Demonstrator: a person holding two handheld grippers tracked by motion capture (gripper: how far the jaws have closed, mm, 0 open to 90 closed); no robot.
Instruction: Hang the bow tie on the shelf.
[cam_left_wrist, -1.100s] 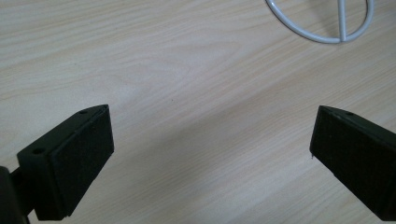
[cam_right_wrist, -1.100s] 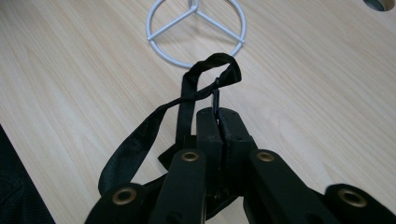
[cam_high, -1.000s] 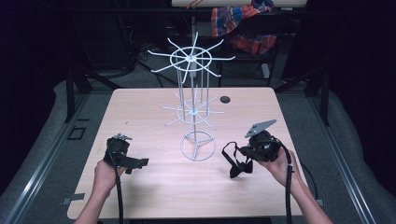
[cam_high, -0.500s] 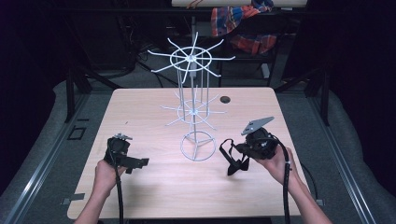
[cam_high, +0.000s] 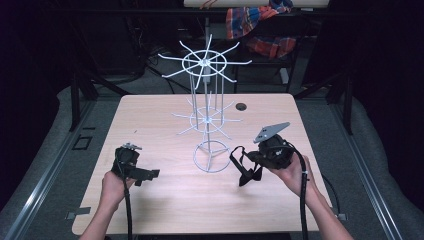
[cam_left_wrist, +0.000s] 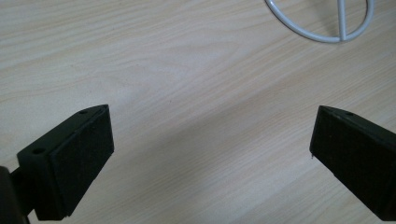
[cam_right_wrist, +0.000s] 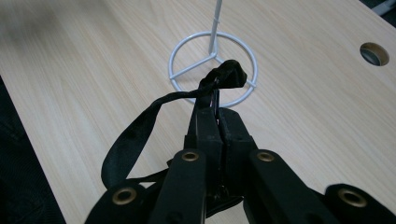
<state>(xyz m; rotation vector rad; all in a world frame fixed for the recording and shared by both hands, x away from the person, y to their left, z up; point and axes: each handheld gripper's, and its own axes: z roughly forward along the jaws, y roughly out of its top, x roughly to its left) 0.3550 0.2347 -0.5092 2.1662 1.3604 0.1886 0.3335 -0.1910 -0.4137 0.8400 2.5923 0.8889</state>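
Black fabric strap (cam_right_wrist: 140, 135): pinched in my right tongs (cam_high: 248, 176), at four o'clock of the white wire hook stand (cam_high: 206, 120), unhung. Left tongs (cam_left_wrist: 210, 154): spread, empty.

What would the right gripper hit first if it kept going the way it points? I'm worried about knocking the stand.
Likely the white wire stand: the right gripper, shut on a black strap, aims at its ring base. Depth is unclear, so it might touch the table just before it.
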